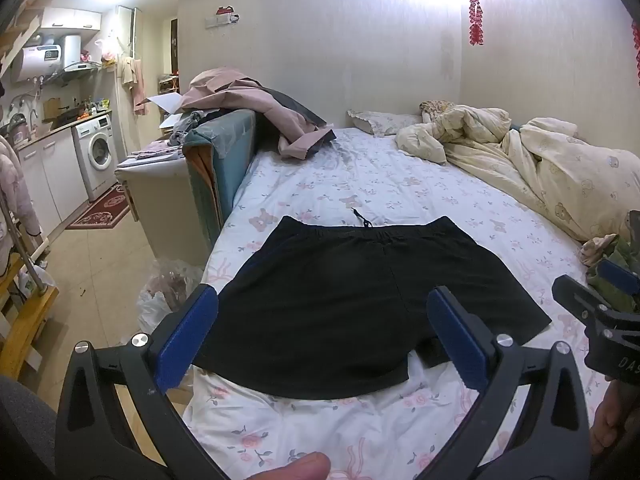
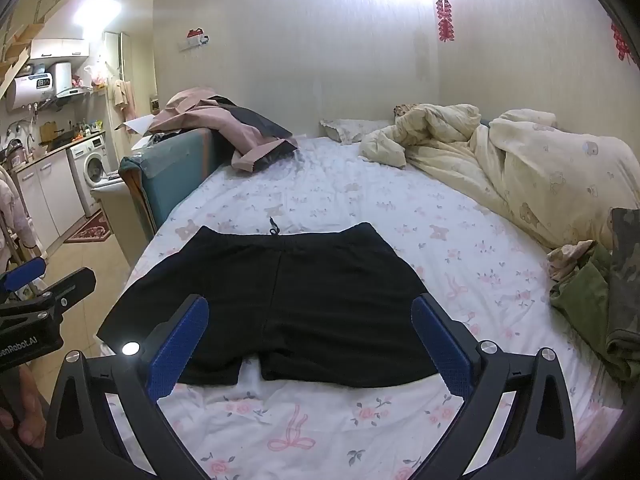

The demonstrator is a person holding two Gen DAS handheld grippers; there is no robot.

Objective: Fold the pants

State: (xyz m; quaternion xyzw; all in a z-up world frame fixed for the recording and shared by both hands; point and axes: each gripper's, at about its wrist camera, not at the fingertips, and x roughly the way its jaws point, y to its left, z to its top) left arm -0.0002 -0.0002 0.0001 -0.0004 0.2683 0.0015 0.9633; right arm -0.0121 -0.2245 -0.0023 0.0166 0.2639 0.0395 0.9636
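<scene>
At the far left, beyond the bed's edge, a white washing machine point(image 1: 98, 148) stands under a kitchen counter, with a red patterned rug point(image 1: 102, 208) on the tiled floor before it. Next comes a teal headboard-like panel point(image 1: 228, 152) beside the mattress, draped with a pink jacket point(image 1: 248, 96).

The left gripper point(image 1: 322, 330) hovers above the near hem, its blue-padded jaws spread wide and holding nothing. Between and beyond them lie the black shorts point(image 1: 340, 292), spread flat on the floral bedsheet point(image 1: 400, 184), waistband toward the wall with a drawstring point(image 1: 362, 218) poking out past it, both leg openings toward the cameras.

The right gripper point(image 2: 310, 334) also hangs over the near hem, jaws wide apart and empty, framing the right leg of the shorts. Further right, a cream bear-print duvet point(image 2: 540, 160) is bunched against the wall, and an olive green garment point(image 2: 588, 292) lies crumpled at the bed's right edge.
</scene>
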